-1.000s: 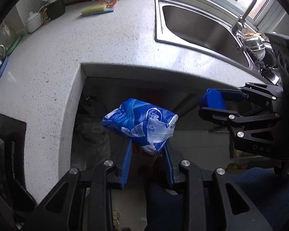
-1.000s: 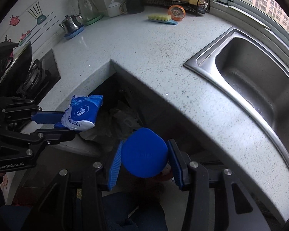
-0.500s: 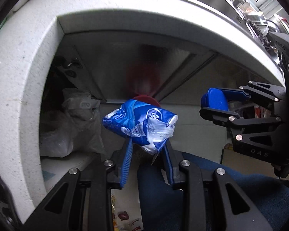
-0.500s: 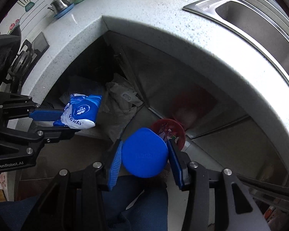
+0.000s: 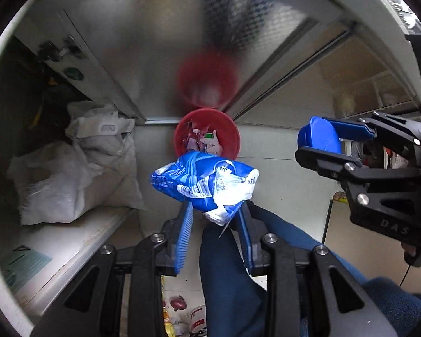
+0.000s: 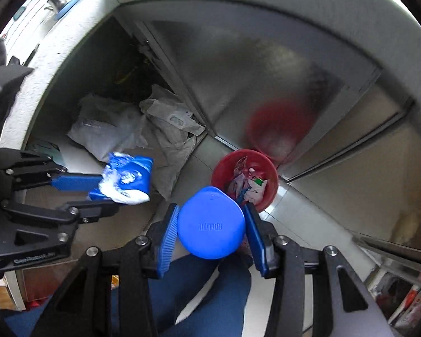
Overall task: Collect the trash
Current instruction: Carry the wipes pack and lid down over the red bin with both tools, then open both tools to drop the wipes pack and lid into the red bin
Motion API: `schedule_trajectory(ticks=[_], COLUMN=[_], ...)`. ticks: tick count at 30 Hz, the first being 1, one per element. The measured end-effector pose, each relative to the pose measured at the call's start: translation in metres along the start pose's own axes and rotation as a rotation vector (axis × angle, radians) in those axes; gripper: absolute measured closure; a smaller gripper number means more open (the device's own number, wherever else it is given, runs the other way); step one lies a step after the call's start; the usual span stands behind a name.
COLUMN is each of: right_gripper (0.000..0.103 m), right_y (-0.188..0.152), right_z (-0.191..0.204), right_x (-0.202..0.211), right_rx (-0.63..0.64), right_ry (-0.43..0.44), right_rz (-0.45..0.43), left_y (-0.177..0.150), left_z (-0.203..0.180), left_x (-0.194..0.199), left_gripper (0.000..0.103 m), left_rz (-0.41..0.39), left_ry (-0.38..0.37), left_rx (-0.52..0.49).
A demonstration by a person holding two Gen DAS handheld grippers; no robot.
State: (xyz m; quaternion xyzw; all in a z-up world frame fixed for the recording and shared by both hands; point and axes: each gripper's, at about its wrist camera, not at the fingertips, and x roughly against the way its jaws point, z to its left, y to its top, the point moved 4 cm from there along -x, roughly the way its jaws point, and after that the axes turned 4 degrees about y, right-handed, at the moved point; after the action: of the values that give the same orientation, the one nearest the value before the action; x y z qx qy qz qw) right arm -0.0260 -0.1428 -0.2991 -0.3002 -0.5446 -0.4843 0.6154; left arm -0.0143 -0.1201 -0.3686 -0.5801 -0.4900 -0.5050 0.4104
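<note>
I count one red bin [image 5: 233,134], two white bags [image 5: 78,168]. My left gripper [image 5: 214,219] pinches one blue wrapper [image 5: 202,182]; my right gripper [image 6: 210,224] clamps one blue lid [image 6: 210,224], both above the bin.

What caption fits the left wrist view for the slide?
Left gripper holds blue tissue pack above red trash bin; right gripper grips blue lid.

My left gripper [image 5: 214,219]: matt black plastic frame, ribbed blue pads, clamped on a crinkled glossy blue-and-white plastic wrapper [image 5: 203,181]. My right gripper [image 6: 210,231] pinches a smooth matt blue plastic lid [image 6: 210,223]. Round red plastic bin [image 6: 220,168] is smooth, paper scraps inside. Behind the bin: brushed metal cabinet panel [image 5: 160,42], dull sheen. Left of the bin: limp translucent white plastic bags [image 5: 70,168].
</note>
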Motion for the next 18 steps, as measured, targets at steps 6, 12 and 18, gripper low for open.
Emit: schedule_trajectory(ticks=[6, 12, 18], right_gripper=[0.059, 0.059, 0.059], right_y=[-0.001, -0.003, -0.006], right_z=[-0.013, -0.032, -0.060], right_x=[-0.034, -0.071, -0.125], right_rx=[-0.008, -0.034, -0.072], right_ry=[-0.007, -0.017, -0.032], right_rz=[0.005, 0.016, 0.047], left_y=[0.013, 0.029, 0.043], left_z=[0.007, 0.016, 0.025], left_x=[-0.047, -0.093, -0.150], left_gripper=[0.074, 0.074, 0.074], left_rz=[0.010, 0.024, 0.042], left_ry=[-0.005, -0.016, -0.035], left_rx=[0.000, 0.012, -0.006])
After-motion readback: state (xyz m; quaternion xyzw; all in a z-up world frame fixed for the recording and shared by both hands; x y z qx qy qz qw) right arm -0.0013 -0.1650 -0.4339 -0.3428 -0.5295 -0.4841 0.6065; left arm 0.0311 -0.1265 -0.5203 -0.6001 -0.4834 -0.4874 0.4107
